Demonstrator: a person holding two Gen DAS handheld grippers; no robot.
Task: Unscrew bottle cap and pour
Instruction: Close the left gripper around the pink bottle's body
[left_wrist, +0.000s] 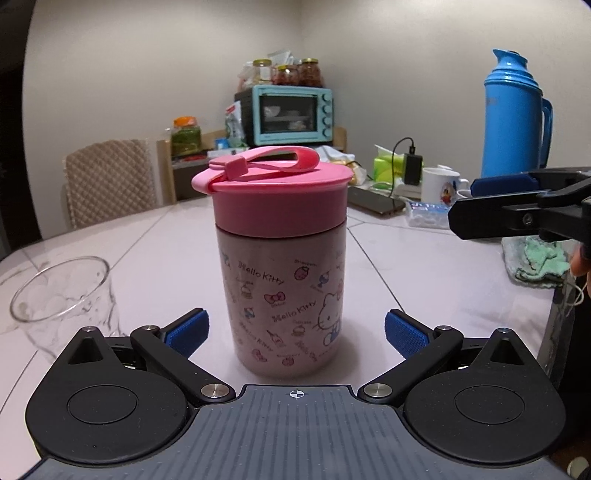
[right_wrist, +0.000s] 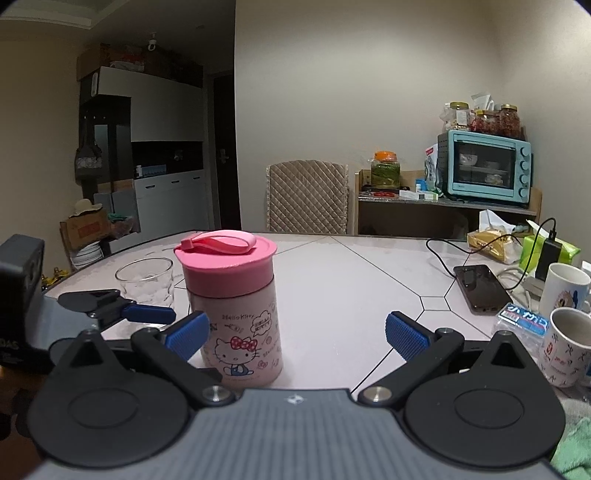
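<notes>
Pink-capped bottle (left_wrist: 286, 266) stands upright on the worktop (left_wrist: 424, 266) beside a glass (left_wrist: 62, 295); left gripper (left_wrist: 295, 332) and right gripper (right_wrist: 297, 334) both gape, touching nothing.

Pink-capped bottle (left_wrist: 286, 295) printed with Hello Kitty motifs, clear glass (left_wrist: 61, 299), blue-padded black left claw (left_wrist: 295, 332).

Beige walls; quilted chair (right_wrist: 307, 196) behind pale tiled table (right_wrist: 369, 266); teal oven (right_wrist: 487, 168) on wooden shelf (right_wrist: 443, 212)

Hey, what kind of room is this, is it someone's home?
Most likely a home dining area or kitchen corner: a pale tiled dining table with a quilted chair, a teal toaster oven topped with food jars, and mugs nearby.
</notes>
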